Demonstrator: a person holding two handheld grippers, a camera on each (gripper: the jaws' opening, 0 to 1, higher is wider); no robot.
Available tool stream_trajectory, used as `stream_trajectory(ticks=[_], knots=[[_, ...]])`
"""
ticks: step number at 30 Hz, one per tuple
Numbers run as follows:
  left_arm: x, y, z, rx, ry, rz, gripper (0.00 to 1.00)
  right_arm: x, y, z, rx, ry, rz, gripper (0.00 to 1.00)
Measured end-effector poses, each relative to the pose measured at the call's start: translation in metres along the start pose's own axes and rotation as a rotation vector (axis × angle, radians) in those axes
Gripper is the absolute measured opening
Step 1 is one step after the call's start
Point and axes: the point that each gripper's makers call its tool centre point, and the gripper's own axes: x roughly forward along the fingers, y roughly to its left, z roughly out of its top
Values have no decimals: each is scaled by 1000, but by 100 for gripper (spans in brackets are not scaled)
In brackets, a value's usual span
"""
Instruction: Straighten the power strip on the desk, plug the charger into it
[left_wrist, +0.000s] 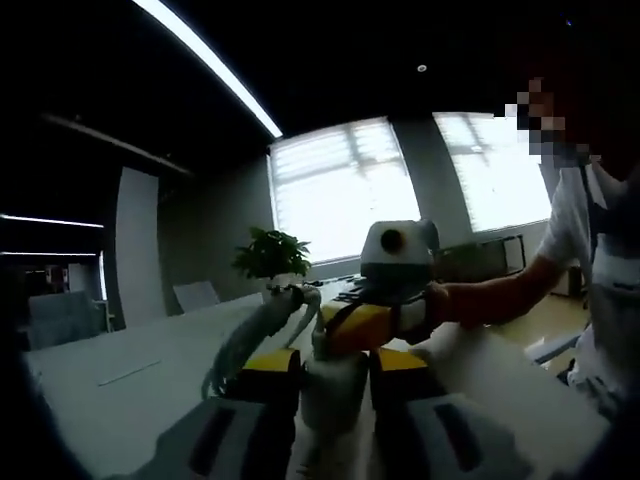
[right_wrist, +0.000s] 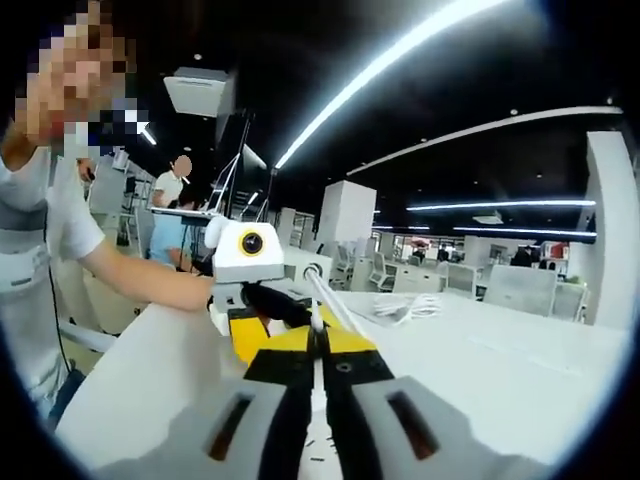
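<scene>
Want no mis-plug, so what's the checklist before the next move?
1. Left gripper grip: jaws sit either side of a white block. Ok.
2. Right gripper grip: jaws nearly closed, with a white cable running up from them. Cannot tell if it is clamped.
3. Whether the block is charger or strip: cannot tell.
4. Sockets and prongs lined up: neither can be made out. Cannot tell.
5. Strip straight on the desk: cannot tell.
6. Cable slack: the cable hangs loose between the grippers. Ok.
</scene>
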Motion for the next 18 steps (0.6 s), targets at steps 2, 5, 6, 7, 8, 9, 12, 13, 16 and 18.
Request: stream_trajectory(ticks=[2,5,6,7,8,9,12,13,16,18], knots=[[-11,0,8,-18,-22,1,20,-2,2,-1,8,-7,7,3],[-11,5,11,-16,-31,18,12,-2,-2,-1,31,-12,1,2],[-9,7,6,17,-7,31,11,-2,-1,-1,34,-12,2,2],[-7,5,5,26,-13,26,10,-4,-5,-2,45,-11,-12,2],[-6,5,6,17,-18,27,10,-5,-5,-3,58,-13,-7,2],[-5,5,6,21,-21,26,10,-6,-5,-4,56,-15,-6,2],[-5,5,7,60,-12,29,9,-5,-5,-3,57,-18,-13,2],[-5,6,7,71,-9,31,9,-5,-5,-3,59,-20,-11,2],[-5,4,6,78,-3,25,9,-7,-2,-4,43,-33,4,1],[-5,5,6,71,7,30,8,-7,-2,-3,46,-40,5,1]])
